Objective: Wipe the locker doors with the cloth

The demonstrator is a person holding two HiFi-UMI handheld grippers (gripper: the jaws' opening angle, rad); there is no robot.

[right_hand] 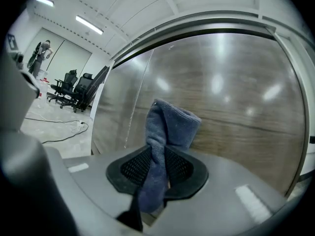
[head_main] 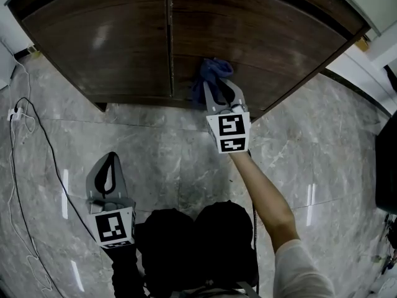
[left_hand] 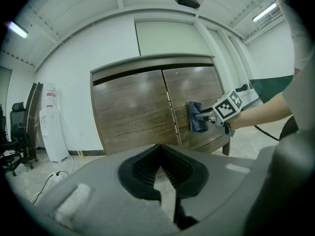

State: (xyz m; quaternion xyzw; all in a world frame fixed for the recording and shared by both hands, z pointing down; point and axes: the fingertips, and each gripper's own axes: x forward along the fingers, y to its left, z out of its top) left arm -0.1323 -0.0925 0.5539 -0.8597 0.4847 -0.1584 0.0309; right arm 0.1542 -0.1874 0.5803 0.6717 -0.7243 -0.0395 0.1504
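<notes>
One cloth (right_hand: 170, 124) pinched in right hand-held gripper (right_hand: 156, 155), against locker door (right_hand: 236, 97).

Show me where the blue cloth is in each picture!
Head view: cloth upper middle, against the right door, held by the right gripper.
Left gripper view: cloth right of centre, on that same door.
Right gripper view: cloth dead centre, pinched in the gripper.
Shared landmark: the seam between the doors, just left of the cloth in every view.
</notes>
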